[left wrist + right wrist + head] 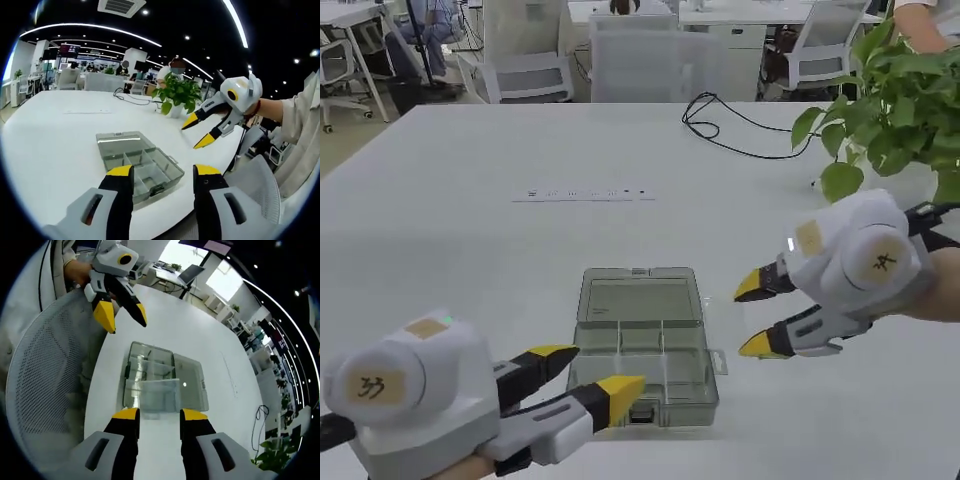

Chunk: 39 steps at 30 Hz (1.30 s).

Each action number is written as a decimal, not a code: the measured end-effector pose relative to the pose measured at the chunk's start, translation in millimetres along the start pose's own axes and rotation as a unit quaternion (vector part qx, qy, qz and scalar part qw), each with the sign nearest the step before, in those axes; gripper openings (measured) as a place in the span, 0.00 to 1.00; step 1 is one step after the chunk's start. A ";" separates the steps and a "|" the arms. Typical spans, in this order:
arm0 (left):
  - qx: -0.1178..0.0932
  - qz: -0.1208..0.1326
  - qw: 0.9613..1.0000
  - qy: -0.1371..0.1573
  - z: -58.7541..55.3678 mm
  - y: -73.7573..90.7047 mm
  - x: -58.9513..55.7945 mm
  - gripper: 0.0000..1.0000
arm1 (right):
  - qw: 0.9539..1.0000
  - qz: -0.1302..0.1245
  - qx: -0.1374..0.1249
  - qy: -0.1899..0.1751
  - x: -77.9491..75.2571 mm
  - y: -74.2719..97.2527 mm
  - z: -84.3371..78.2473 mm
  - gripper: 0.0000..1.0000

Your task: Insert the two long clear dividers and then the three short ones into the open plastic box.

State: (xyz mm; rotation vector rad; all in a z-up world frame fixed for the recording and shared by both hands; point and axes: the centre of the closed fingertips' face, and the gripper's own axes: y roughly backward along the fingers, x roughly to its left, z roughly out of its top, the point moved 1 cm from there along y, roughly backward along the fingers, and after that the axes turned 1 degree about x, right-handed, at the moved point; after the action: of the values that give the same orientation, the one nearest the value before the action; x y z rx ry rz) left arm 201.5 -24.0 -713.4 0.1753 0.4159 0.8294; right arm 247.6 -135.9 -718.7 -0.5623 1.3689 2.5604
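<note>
A potted plant (900, 90) and black cable (750, 155) sit on the white table (470, 200).

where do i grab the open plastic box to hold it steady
Probably the base's right side wall, from above: the plastic box lies flat with its lid open behind, so that rim is exposed, and the open right gripper hangs beside it.

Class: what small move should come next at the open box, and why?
Probably draw the left gripper back from the plastic box: dividers already seem to split its base into compartments, and it and the right gripper hang open and empty.
</note>
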 end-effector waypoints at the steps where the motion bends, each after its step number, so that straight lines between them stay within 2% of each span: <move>1: -0.003 -0.003 1.000 0.007 1.4 -0.2 -1.7 0.44 | 1.000 -0.004 -0.006 0.006 -0.7 -0.1 5.3 0.32; 7: -0.025 -0.021 0.999 0.026 11.2 -1.6 -9.4 0.35 | 0.999 -0.011 -0.029 0.029 2.5 -2.1 34.5 0.32; 13: -0.033 -0.036 0.998 0.041 16.0 -3.3 -14.2 0.29 | 0.998 -0.007 -0.044 0.040 9.5 -5.4 52.1 0.32; 20: -0.031 -0.058 0.996 0.056 16.1 -6.0 -20.7 0.15 | 0.997 -0.012 -0.058 0.045 11.6 -8.6 64.1 0.32; 30: -0.034 -0.065 0.994 0.082 17.0 -8.9 -17.9 0.07 | 0.996 -0.019 -0.073 0.055 13.3 -11.1 76.6 0.32; 33: -0.035 -0.071 0.993 0.092 17.8 -9.5 -18.4 0.00 | 0.995 -0.024 -0.076 0.055 11.6 -11.1 79.4 0.32; 39: -0.034 -0.076 0.990 0.113 19.5 -11.1 -18.4 0.00 | 0.995 -0.033 -0.074 0.060 8.9 -10.7 79.0 0.32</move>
State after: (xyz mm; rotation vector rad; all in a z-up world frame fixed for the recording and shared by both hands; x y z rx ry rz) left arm 206.3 -44.9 -693.9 -0.0139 0.6059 0.7134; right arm 224.0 -64.5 -690.7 -0.7857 1.1805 2.6275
